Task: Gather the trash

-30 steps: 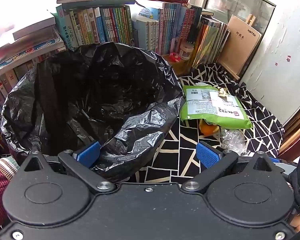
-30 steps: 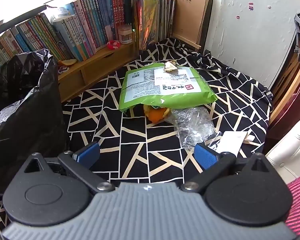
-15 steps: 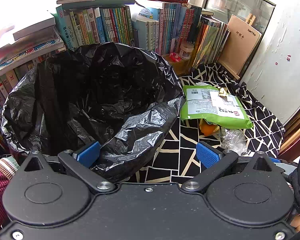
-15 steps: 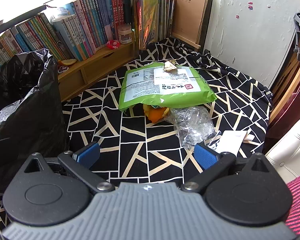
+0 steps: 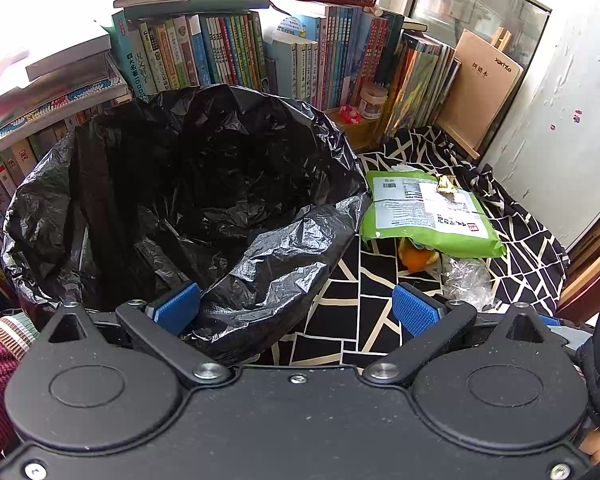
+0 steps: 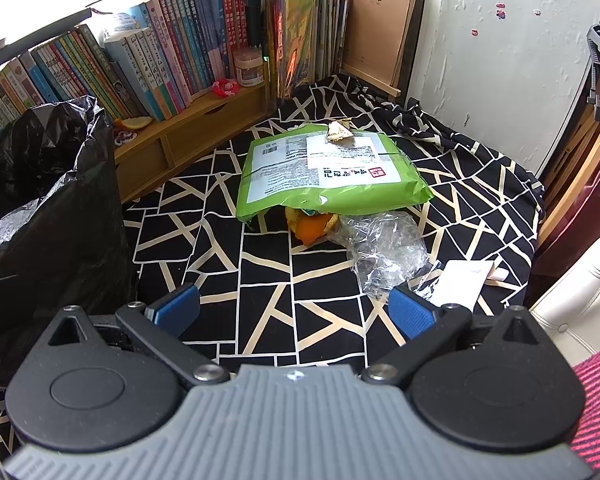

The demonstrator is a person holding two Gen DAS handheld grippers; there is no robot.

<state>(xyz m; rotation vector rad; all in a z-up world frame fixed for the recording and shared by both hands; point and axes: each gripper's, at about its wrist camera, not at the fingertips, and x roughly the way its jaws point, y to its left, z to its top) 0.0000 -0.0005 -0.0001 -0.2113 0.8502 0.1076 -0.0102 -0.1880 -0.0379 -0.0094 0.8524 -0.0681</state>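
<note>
A tabletop [image 6: 260,320] draped in a black cloth with cream lines fills both views, backed by a long row of books [image 5: 228,52] on a wooden shelf. At the left stands a large black trash bag [image 5: 188,200], its mouth wide open and its rim slumped toward the near side. Right of the bag, toward the far middle of the cloth, lies a green mailing pouch [image 6: 328,172] with white labels, a small gold wrapper [image 6: 340,130] resting on its far edge. A piece of orange peel [image 6: 312,228] pokes out from under the pouch's near edge, touching a crumpled clear plastic bag [image 6: 384,252] just to its right. A white slip of paper [image 6: 464,280] lies at the near right.

The left tongs [image 5: 296,308] hover over the near rim of the trash bag, spread wide and holding nothing. The right tongs [image 6: 292,308] hover above bare cloth near the clear plastic, likewise spread and empty.

Compared with a second ago, nothing has shifted; both tongs and all the trash sit as before.
</note>
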